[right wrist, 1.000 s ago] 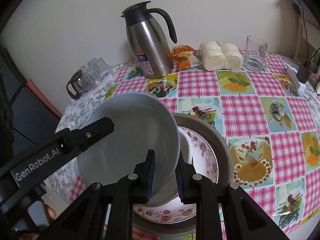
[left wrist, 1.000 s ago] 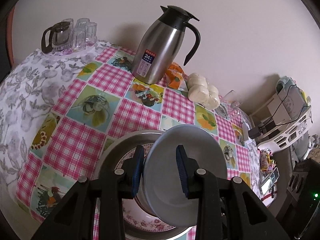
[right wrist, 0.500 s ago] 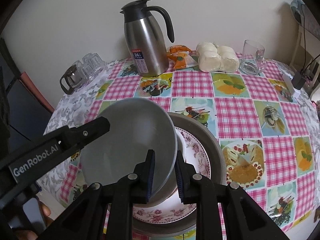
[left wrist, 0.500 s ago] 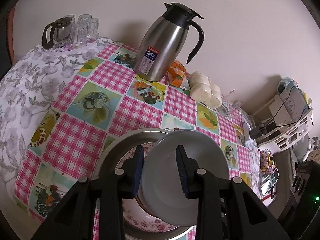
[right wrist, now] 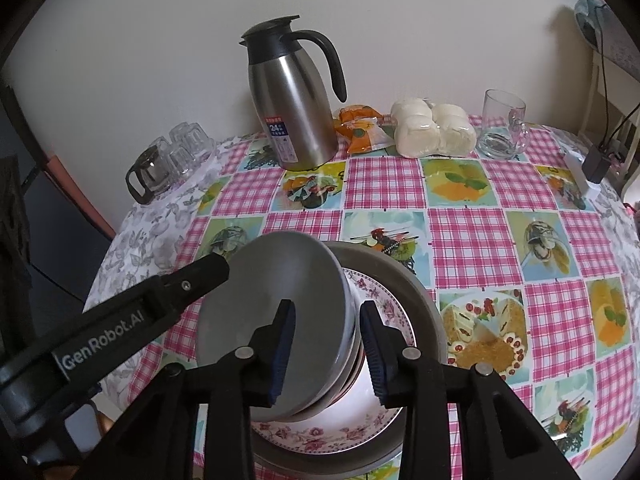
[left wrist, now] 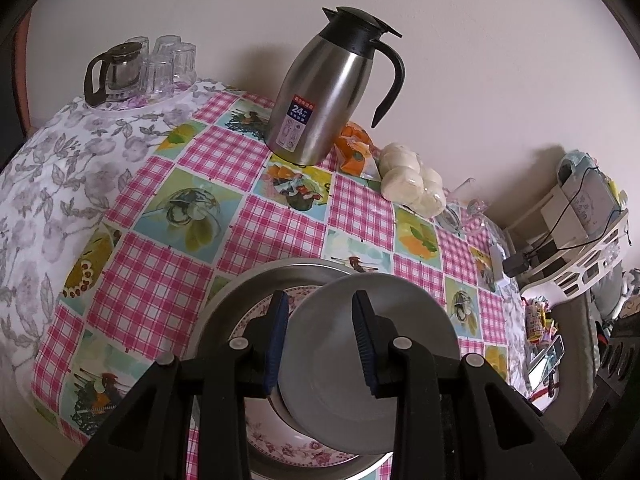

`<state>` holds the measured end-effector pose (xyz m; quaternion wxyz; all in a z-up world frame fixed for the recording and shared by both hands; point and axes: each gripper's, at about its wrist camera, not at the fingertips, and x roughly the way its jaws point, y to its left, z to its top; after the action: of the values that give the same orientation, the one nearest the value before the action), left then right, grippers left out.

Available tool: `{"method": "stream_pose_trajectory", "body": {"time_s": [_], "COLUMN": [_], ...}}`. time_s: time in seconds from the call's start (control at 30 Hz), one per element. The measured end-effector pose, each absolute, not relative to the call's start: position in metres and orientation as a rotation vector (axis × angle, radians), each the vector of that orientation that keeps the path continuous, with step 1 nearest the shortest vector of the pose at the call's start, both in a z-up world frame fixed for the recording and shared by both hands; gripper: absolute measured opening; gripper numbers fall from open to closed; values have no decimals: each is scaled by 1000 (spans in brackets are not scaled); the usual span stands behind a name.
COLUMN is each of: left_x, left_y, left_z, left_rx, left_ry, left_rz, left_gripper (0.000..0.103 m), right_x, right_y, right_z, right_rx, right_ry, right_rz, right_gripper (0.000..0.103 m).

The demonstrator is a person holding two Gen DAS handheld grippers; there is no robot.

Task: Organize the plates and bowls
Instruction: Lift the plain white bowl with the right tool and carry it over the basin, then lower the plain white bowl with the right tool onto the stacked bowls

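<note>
From my left wrist view, the left tongs (left wrist: 320, 336) straddle the rim of the grey bowl (left wrist: 400, 320), pads not visibly pressing, over the floral plate (left wrist: 256, 320). From my right wrist view, the right tongs (right wrist: 326, 344) are opening around that bowl (right wrist: 276, 280)'s rim, the bowl tilted on the stacked bowls in the plate (right wrist: 384, 296) on the table (right wrist: 472, 232)

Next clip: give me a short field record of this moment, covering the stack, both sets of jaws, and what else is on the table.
stack: grey bowl tilted on other bowls, over a floral plate in a metal pan
left gripper: jaws straddle the grey bowl's rim; pads not seen pressing
right gripper: jaws opening, bowl rim between them, pads clear of it
table: checked cloth
back of table: steel jug, bagged buns, orange packet, glass mug, glass teapot with cups
</note>
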<state>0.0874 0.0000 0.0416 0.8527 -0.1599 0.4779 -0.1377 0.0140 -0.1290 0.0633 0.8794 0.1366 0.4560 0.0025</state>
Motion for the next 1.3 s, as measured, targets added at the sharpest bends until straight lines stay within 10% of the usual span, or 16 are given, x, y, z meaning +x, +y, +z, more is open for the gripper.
{"method": "stream_pose_trajectory", "body": {"time_s": [0.73, 1.3], "left_x": [91, 90], "left_y": [7, 12], "left_z": [36, 40], "left_rx": [-347, -277], "left_ry": [1026, 1018], "left_rz": [-237, -135], "left_gripper": [36, 74], "right_x": [26, 21], "right_y": [-163, -157], "right_z": [25, 44], "right_rx": [426, 306], "right_ry": [1031, 988], "right_rz": [-25, -68], "right_gripper": [51, 69]}}
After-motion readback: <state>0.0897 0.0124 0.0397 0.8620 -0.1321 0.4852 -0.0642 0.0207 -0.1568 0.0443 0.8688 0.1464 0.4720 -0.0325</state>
